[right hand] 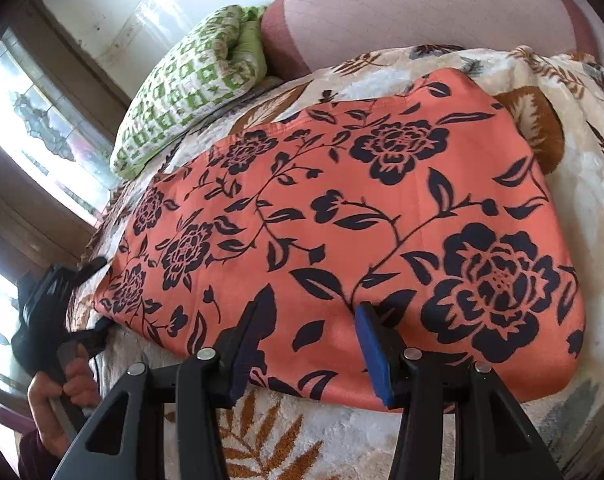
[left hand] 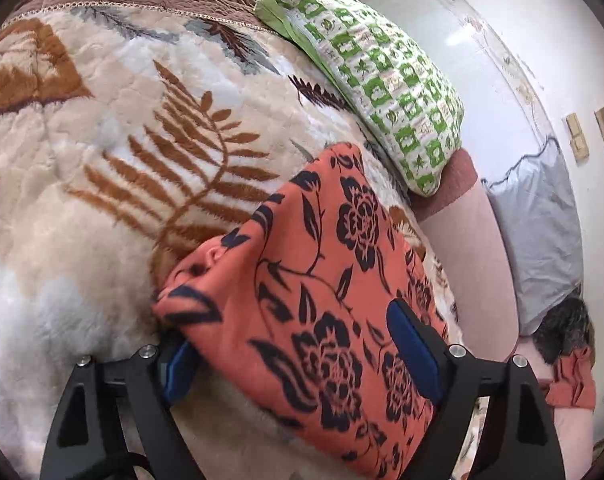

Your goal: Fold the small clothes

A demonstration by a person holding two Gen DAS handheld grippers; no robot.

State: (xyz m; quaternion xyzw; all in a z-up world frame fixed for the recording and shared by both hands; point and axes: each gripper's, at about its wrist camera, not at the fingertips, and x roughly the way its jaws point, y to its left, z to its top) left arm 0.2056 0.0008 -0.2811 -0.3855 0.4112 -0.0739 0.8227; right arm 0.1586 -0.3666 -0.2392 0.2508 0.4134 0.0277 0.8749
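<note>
An orange cloth with black flowers (right hand: 342,200) lies folded flat on a fleecy leaf-print blanket (right hand: 282,440). My right gripper (right hand: 306,336) stands at its near edge with both blue pads (right hand: 372,356) laid over the cloth and apart; a small crease runs to the right pad. My left gripper (left hand: 290,328) straddles the cloth's (left hand: 322,280) left end: one pad (left hand: 412,352) lies on top and the other sits half hidden under the bunched edge. In the right wrist view the left gripper (right hand: 92,300) is at the cloth's far left end, held by a hand (right hand: 62,392).
A green-and-white checked pillow (left hand: 382,80) lies at the blanket's far side beside a pink bolster (left hand: 462,240). A grey pillow (left hand: 542,232), a dark furry thing (left hand: 562,332) and another orange cloth (left hand: 570,384) lie by the wall. A window (right hand: 34,128) is at the left.
</note>
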